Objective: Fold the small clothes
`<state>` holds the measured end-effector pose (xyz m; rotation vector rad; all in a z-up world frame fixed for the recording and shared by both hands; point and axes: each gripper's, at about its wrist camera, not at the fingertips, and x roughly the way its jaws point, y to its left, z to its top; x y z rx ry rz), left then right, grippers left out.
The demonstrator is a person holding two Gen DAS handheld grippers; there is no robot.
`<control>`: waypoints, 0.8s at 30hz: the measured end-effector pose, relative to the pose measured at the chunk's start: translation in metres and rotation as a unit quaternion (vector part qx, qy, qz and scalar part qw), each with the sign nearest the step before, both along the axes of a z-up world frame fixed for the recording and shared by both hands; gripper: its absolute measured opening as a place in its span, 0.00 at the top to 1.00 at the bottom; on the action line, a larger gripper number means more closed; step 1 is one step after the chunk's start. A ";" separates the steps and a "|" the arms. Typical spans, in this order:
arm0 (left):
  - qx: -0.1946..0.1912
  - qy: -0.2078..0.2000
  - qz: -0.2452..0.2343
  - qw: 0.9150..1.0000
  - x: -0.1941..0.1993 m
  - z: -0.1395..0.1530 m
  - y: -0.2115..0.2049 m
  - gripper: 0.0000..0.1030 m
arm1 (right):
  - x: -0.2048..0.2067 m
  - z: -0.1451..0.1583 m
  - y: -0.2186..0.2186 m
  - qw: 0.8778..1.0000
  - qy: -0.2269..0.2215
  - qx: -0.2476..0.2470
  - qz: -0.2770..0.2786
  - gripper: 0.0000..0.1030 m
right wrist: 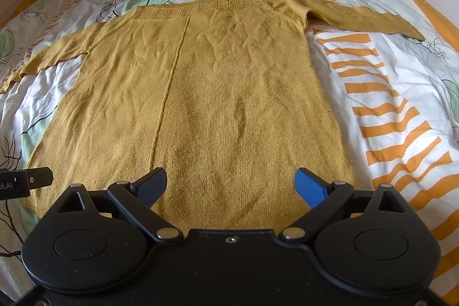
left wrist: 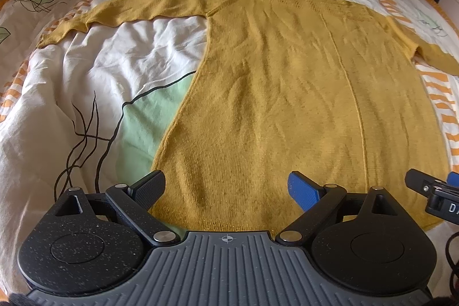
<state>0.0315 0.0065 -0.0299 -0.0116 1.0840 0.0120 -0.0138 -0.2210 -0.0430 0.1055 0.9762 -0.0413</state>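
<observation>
Left wrist view
Sweater: a mustard yellow sweater [left wrist: 287, 93] is lying flat on the bed cover [left wrist: 94, 82], with the neck far away and the bottom hem close to the camera.
Left gripper: the left gripper [left wrist: 229, 188] is hanging just over the sweater's hem, near its left corner. Its jaws are standing wide apart and are holding nothing.
Why there: it is probably waiting by the hem so it can pinch that corner and start a fold (this is a guess).
Left sleeve: the left sleeve [left wrist: 129, 7] is stretching straight out from the sweater's shoulder, lying flat on the cover.
Other tool: the right gripper's tip [left wrist: 421, 182] is peeking in beside the sweater's hem, at the right edge.

Right wrist view
Right gripper: the right gripper [right wrist: 232, 185] is hanging over the sweater's [right wrist: 218, 93] hem, nearer its right corner. Its jaws are also wide apart, with nothing between them.
Why there: both tools are sitting side by side along the hem, so each can probably take one side and lift evenly.
Right sleeve: the right sleeve [right wrist: 364, 17] is sticking out from the sweater's shoulder toward the bed's edge.
How the sweater is looking: it is thin and knitted, with little wrinkles, a raised line [right wrist: 169, 93] running from neck to hem, and a holey pattern band [right wrist: 200, 8] by the neck.
Fold so far: nothing is folded yet.
Bed cover: white with green leaves and orange stripes [right wrist: 381, 105], showing beside the sweater.
</observation>
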 end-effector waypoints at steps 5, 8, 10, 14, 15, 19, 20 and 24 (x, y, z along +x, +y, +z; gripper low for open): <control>0.003 0.003 0.000 1.000 0.010 -0.004 0.000 0.10 | 0.010 -0.007 -0.003 1.000 0.014 0.016 0.005 0.06; 0.008 -0.001 -0.001 1.000 0.020 -0.005 -0.002 0.10 | 0.020 -0.010 -0.008 0.999 0.018 0.030 0.015 0.06; 0.009 -0.006 -0.001 1.000 0.030 -0.005 -0.002 0.10 | 0.030 -0.011 -0.012 0.999 0.017 0.039 0.021 0.06; 0.015 -0.027 0.001 1.000 0.055 -0.002 -0.003 0.10 | 0.056 -0.010 -0.031 0.999 0.013 0.042 0.023 0.07; 0.017 -0.032 0.002 0.999 0.061 -0.001 -0.003 0.10 | 0.064 -0.009 -0.038 0.999 0.010 0.041 0.021 0.07; 0.017 -0.057 0.006 0.998 0.093 0.003 -0.006 0.10 | 0.101 0.000 -0.070 1.000 -0.006 0.019 0.008 0.07; 0.017 -0.063 0.008 0.998 0.102 0.003 -0.007 0.10 | 0.111 0.003 -0.080 1.000 -0.014 0.013 0.003 0.07; 0.025 -0.085 0.012 0.996 0.137 0.003 -0.012 0.10 | 0.153 0.017 -0.127 0.998 -0.045 -0.021 -0.034 0.07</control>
